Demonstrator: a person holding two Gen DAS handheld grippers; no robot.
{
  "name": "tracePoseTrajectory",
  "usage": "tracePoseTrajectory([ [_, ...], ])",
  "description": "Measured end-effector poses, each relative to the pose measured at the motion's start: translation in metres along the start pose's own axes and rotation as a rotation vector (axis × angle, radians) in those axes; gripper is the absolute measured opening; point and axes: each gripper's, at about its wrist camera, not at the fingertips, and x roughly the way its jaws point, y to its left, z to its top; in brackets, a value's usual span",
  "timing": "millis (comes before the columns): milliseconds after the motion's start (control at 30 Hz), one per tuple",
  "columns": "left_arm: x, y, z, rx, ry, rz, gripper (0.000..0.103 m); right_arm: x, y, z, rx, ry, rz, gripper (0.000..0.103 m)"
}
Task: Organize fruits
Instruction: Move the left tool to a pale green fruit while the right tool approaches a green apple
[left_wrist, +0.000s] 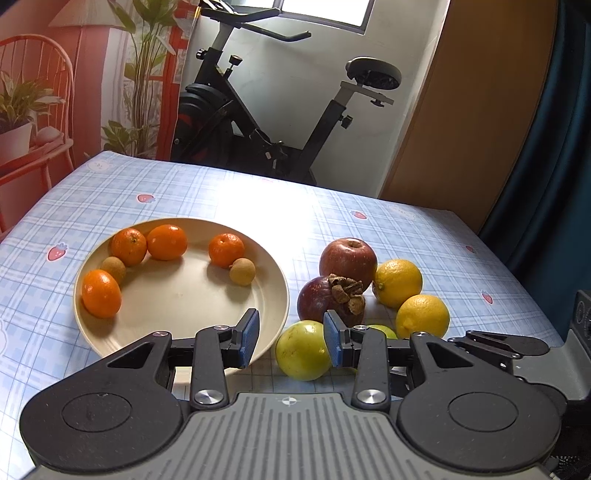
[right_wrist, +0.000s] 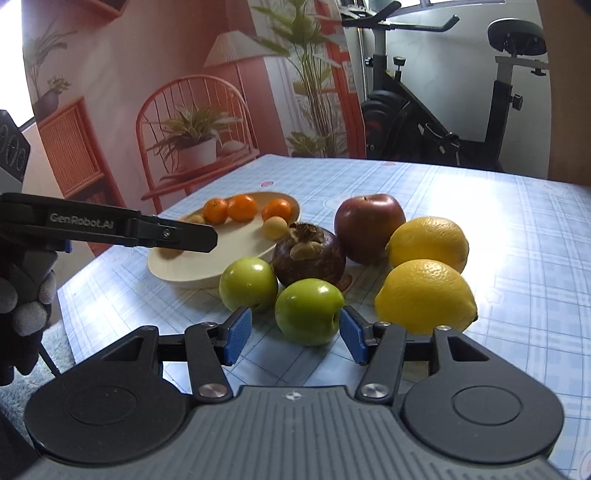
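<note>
I see open blue plaid tablecloth (right_wrist: 517, 229) stretching to the table's far edge and right-hand edge; the fruit sits crowded toward the near edge. My left gripper (left_wrist: 290, 338) has its blue pads spread wide, empty, above the round cream plate's (left_wrist: 273, 295) near rim and one smooth green apple (left_wrist: 301, 350), the right pad just beside it. My right gripper (right_wrist: 295, 334) is equally spread, the second green apple (right_wrist: 308, 312) between its pads, unclamped (its stem dimple faces right). Two yellow lemons (right_wrist: 424, 295) lie with long axes roughly left-right, nipple ends rightward. The plate holds four small oranges (left_wrist: 166, 242).
</note>
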Motion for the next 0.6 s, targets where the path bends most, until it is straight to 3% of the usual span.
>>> tracePoseTrajectory([
  [267, 0.002, 0.005, -0.007, -0.022, 0.015, -0.014, 0.04, 0.019, -0.014, 0.005, 0.103, 0.02, -0.007, 0.054],
  [600, 0.008, 0.002, -0.012, -0.026, 0.047, -0.039, 0.04, 0.009, -0.005, -0.009, -0.006, -0.021, -0.018, 0.05],
])
